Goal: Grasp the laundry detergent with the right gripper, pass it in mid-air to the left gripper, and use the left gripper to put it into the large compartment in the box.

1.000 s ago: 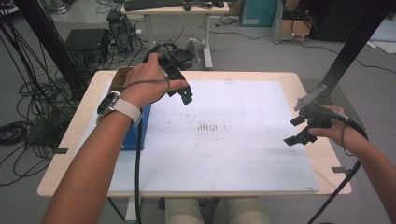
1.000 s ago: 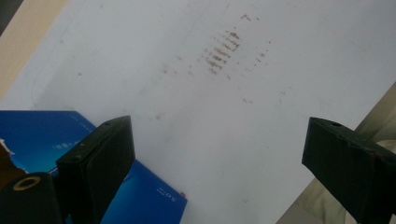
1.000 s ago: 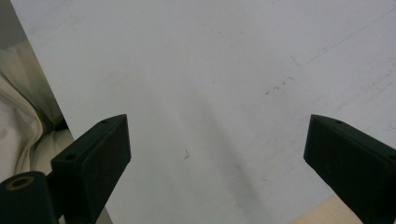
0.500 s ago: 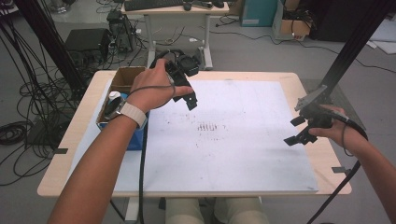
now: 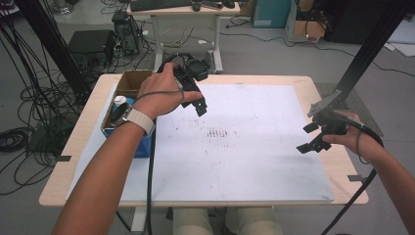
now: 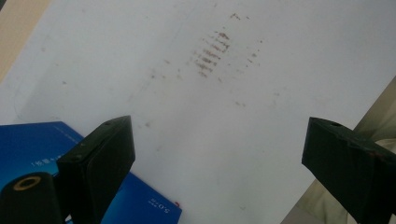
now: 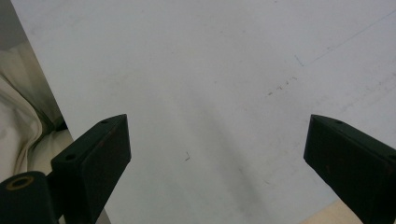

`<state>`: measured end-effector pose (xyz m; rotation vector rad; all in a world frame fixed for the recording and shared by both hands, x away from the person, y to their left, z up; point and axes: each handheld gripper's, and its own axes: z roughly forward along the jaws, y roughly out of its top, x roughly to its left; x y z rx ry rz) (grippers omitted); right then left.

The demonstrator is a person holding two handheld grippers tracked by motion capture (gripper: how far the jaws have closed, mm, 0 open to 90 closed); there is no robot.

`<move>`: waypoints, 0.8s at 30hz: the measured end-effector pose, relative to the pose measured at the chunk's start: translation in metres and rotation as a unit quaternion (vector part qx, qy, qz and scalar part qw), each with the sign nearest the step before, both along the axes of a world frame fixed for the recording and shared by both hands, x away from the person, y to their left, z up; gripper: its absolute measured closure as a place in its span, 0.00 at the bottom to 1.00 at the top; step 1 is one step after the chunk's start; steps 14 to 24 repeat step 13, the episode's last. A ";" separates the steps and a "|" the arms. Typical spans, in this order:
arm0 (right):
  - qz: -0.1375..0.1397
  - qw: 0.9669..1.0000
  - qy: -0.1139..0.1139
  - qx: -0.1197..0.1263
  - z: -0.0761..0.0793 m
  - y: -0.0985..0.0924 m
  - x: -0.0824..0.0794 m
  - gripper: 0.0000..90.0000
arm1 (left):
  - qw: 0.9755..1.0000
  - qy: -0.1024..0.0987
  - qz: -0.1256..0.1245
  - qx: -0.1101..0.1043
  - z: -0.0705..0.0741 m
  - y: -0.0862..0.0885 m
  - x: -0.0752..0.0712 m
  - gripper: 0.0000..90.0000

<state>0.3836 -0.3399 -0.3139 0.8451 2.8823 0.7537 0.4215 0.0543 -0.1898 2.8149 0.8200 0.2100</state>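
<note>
A: While the white sheet (image 5: 244, 147) is serving as the landmark, what is lying or hovering around it?

B: Item one: the left gripper (image 5: 199, 106), held in the left hand (image 5: 164, 93), is hanging over the sheet's far left part, its jaws standing wide apart with nothing between them. In the left gripper view they are framing bare sheet and a patch of brownish smudges (image 6: 212, 53).

A: And the right one?

B: Item two: the right gripper (image 5: 308, 138), held in the right hand (image 5: 355, 142), is hovering above the sheet's right edge, near the middle of that edge. Its jaws are also standing wide apart and gripping nothing; in the right gripper view they are looking down on plain white surface.

A: Anything beside the sheet?

B: Item three: a cardboard box (image 5: 129, 83) is sitting just off the sheet's left edge, toward the far corner, with a white-capped bottle (image 5: 119, 102) standing in it. Item four: a blue box (image 6: 32, 144) is lying at the sheet's left edge, just beside the left gripper's near jaw in its own view. Both grippers are staying well apart across the sheet.
</note>
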 end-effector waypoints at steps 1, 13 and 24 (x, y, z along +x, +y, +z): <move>0.001 1.000 0.000 0.000 0.000 0.000 0.000 0.08 | 1.000 0.000 -0.001 0.000 0.000 0.000 0.000 0.11; 0.003 1.000 -0.003 0.002 0.000 0.000 0.001 0.08 | 1.000 -0.001 -0.001 0.002 0.001 -0.001 -0.001 0.11; 0.003 1.000 -0.003 0.002 0.000 0.000 0.001 0.08 | 1.000 -0.001 -0.001 0.002 0.001 -0.001 -0.001 0.11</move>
